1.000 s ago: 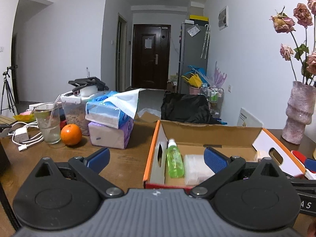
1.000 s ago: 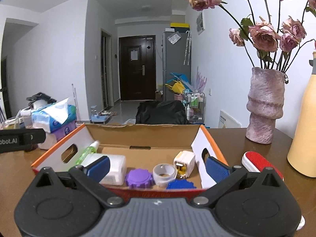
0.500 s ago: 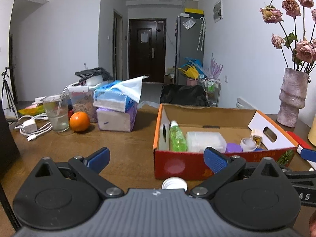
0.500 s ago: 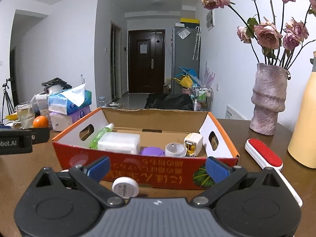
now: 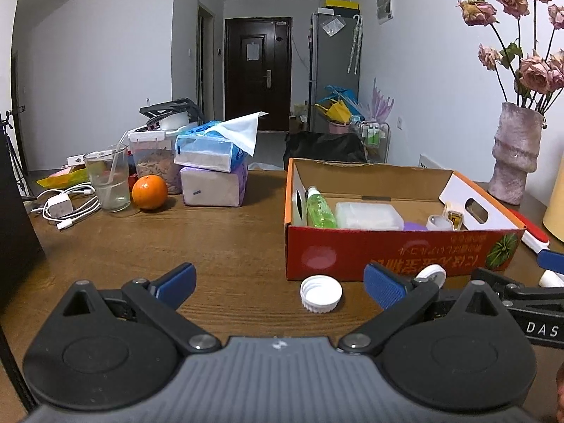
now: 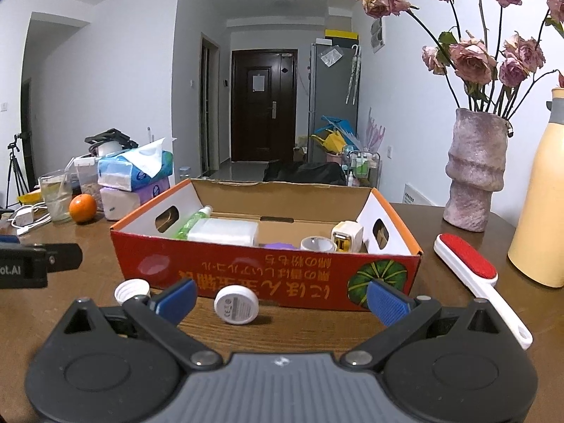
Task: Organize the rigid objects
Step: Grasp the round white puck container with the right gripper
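An orange cardboard box [image 5: 398,257] [image 6: 268,268] stands on the wooden table. It holds a green bottle [image 5: 319,208], a clear plastic case [image 5: 366,214], a purple lid [image 6: 276,245], a white ring [image 6: 317,244] and a white charger [image 6: 347,236]. In front of the box lie a white bottle cap [image 5: 320,293] [image 6: 132,290] and a round white disc [image 6: 236,305] [image 5: 430,274]. My left gripper [image 5: 280,280] is open and empty, just short of the cap. My right gripper [image 6: 282,298] is open and empty, with the disc between its fingers' line.
A red and white lint brush [image 6: 472,268] lies right of the box, with a pink vase [image 6: 474,172] and a yellow bottle [image 6: 543,211] beyond. At left are tissue packs [image 5: 211,169], an orange [image 5: 149,192], a glass [image 5: 107,179] and charger cables [image 5: 65,208].
Both grippers have pulled back from over the box toward the table's near side. The cap and the disc in front of the box have come into view.
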`<control>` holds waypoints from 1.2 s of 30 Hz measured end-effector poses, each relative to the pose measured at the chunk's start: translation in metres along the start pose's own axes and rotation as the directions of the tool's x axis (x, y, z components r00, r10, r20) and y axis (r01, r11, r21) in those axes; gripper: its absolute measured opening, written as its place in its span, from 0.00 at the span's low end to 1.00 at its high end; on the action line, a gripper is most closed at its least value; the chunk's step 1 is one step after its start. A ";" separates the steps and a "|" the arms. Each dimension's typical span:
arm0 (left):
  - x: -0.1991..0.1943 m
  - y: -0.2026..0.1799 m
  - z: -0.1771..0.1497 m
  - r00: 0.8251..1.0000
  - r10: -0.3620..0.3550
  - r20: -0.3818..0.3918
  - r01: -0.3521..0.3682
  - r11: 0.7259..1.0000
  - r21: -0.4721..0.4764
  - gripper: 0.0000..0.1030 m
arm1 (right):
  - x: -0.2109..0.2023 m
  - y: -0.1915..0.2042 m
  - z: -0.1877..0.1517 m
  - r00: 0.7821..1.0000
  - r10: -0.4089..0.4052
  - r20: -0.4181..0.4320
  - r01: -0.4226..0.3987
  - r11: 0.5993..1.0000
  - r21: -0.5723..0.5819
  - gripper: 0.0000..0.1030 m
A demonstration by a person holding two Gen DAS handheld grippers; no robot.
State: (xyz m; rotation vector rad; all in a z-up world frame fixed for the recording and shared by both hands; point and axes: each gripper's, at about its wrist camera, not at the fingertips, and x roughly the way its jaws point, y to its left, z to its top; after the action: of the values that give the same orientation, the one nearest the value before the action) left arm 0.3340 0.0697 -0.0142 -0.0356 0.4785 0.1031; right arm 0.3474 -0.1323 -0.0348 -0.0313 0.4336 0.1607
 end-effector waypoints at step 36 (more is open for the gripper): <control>0.007 0.022 -0.010 0.996 -0.030 -0.081 0.030 1.000 0.002 1.00 | 0.049 0.023 -0.006 0.993 -0.012 -0.119 0.011 1.000 -0.011 0.99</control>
State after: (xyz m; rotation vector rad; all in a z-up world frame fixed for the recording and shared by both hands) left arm 0.3335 0.0913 -0.0264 -0.0438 0.5589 0.0719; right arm 0.3846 -0.1027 -0.0610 -0.0535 0.5519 0.1504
